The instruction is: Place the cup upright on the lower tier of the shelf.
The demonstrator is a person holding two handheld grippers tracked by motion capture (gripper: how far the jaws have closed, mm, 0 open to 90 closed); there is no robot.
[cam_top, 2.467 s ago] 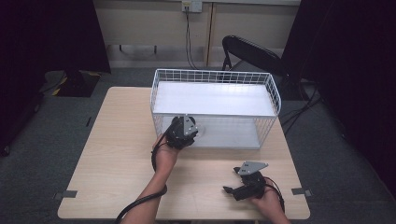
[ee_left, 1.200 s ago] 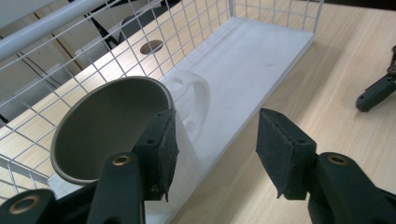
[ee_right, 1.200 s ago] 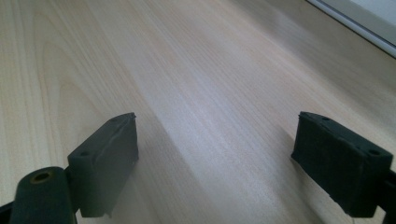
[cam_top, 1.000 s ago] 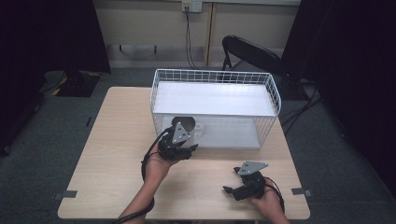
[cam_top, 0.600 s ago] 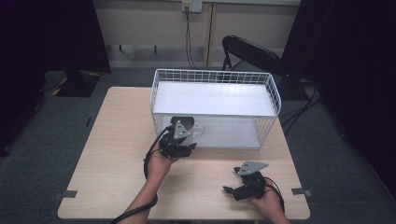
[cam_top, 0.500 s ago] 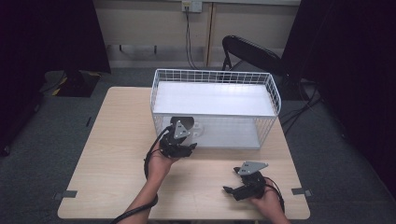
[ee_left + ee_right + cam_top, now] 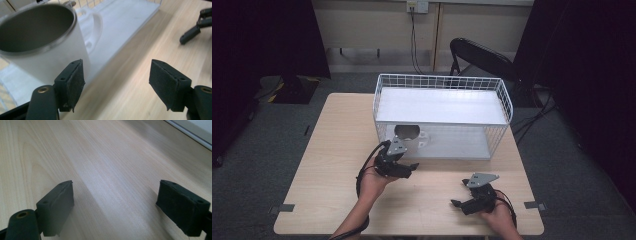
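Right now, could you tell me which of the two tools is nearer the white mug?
The left tool: it sits just in front of the mug at the wire basket, jaws open and just widened, nothing between them. The right tool rests farther back, near the table's front edge.

Both forearms are bare, no sleeves. The left gripper [image 7: 411, 168] and right gripper [image 7: 457, 203] are black, each topped by a grey three-cornered plate, with a black cable looping off. Their jaws end in rectangular dark pads with small screw holes; brass-coloured rivets sit in the bottom corners.

One mug [image 7: 408, 136], one wire basket [image 7: 507, 102], one table [image 7: 332, 150], one chair [image 7: 477, 52], two grippers (left [image 7: 411, 168], right [image 7: 455, 203]).
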